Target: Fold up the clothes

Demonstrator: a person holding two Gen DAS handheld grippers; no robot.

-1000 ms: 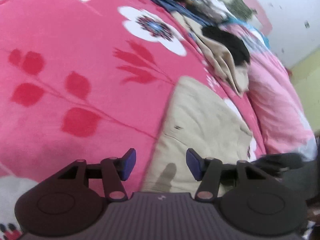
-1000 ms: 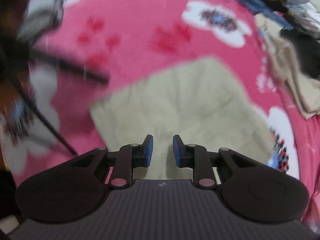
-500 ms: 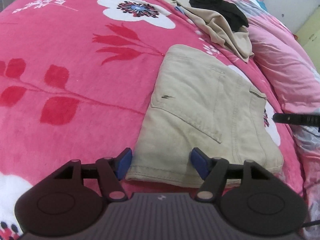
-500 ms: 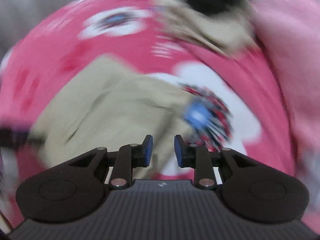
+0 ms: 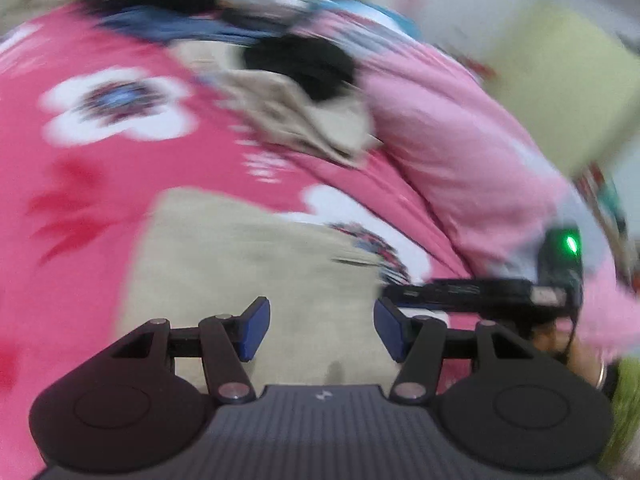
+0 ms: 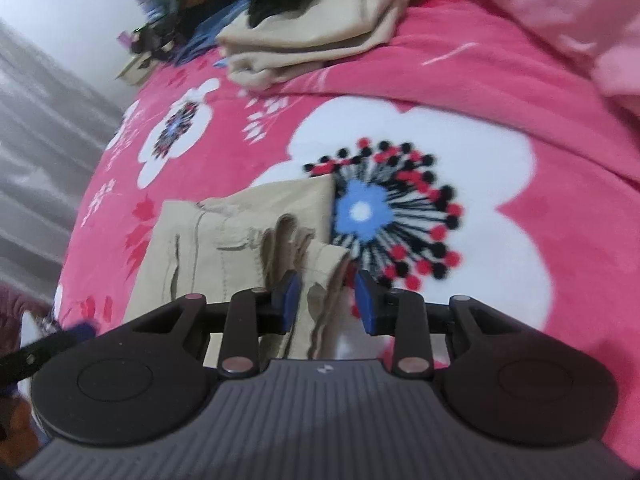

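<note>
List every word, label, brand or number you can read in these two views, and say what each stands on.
No readable text in either view.
Small pale emblem on the right tool body: a mark, no letters.
Same emblem on the left tool body: blurred.

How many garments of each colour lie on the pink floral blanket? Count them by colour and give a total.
Beige: 2, the folded trousers and the loose beige garment
Black: 1, the black garment
Blue: 1, the blue garment, blurred
Total: 4
</note>
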